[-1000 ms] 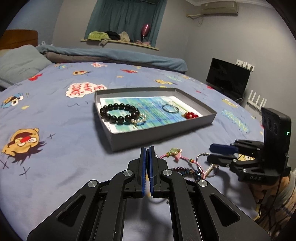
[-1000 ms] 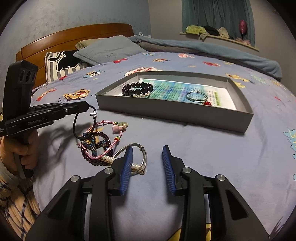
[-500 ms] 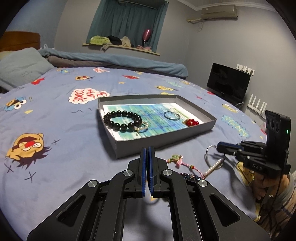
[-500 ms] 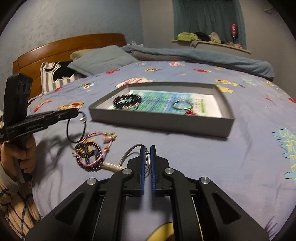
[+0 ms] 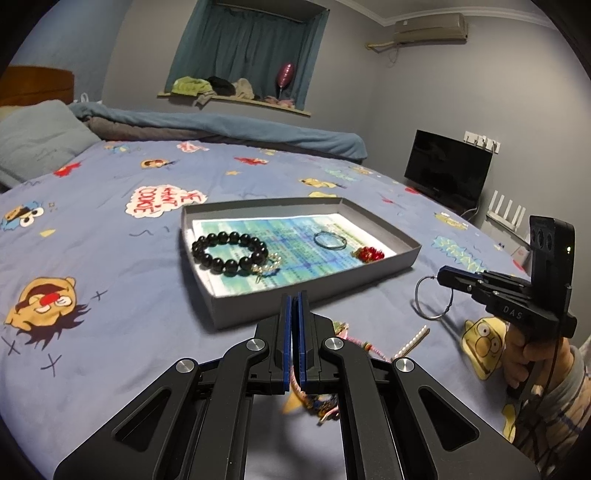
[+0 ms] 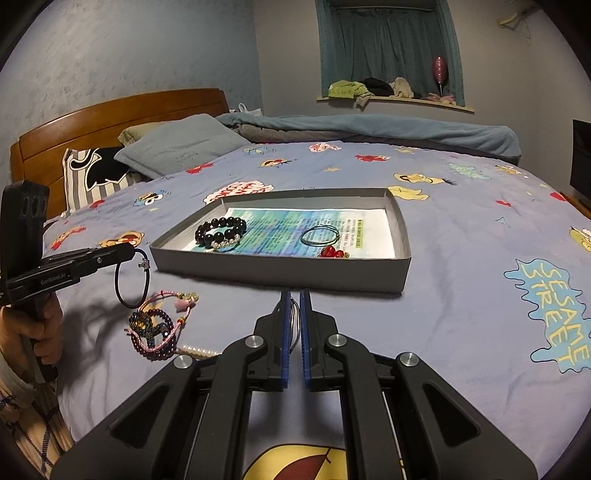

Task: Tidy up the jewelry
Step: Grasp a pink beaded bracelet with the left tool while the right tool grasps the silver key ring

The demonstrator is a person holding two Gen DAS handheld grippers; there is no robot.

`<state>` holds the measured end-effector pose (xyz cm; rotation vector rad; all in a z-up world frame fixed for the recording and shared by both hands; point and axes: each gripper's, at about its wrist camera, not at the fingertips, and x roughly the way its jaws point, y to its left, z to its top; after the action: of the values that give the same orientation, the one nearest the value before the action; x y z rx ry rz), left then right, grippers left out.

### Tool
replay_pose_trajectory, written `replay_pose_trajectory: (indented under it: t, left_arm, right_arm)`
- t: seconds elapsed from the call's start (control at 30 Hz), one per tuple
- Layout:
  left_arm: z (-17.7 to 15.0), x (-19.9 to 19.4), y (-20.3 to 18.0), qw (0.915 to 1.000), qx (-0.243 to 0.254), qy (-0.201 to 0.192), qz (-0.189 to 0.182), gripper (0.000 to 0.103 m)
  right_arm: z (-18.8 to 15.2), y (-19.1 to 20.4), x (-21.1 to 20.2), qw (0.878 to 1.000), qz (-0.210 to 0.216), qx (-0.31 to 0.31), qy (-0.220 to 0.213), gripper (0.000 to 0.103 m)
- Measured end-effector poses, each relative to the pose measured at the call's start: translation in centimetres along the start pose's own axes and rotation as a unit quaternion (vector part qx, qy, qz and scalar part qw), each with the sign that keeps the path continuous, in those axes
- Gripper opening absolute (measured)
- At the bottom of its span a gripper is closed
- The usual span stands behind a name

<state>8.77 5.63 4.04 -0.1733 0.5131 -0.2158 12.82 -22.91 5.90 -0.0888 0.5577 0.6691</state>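
Blue bedsheet point(image 6: 461, 258), wire bangle point(image 5: 428, 299) pinched in right tongs point(image 5: 445, 275)

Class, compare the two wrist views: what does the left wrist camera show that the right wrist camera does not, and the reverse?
Only the left wrist view shows the air conditioner, the router and the wire hoop hanging from the right gripper.
Only the right wrist view shows the headboard and the black cord loop hanging from the left gripper.
Both show the grey tray and the black bead bracelet.

A cartoon-print blue bedsheet point(image 6: 461, 258) covers the bed, with a grey pillow point(image 6: 181, 147) against the wooden headboard point(image 6: 110, 118). A dark monitor point(image 5: 447, 170) stands beside a white router point(image 5: 506, 214), under a wall air conditioner point(image 5: 428, 31)
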Motion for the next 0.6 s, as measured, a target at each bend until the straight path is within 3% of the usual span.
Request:
replay_pose_trajectory:
  t: [0.6]
  left_arm:
    - [2.1,0.7,-0.2,0.9995,-0.012,-0.025,-0.01,0.004]
  right_arm:
    - [1.7,0.4,0.4,1.0,0.007,0.007,-0.022,0.005]
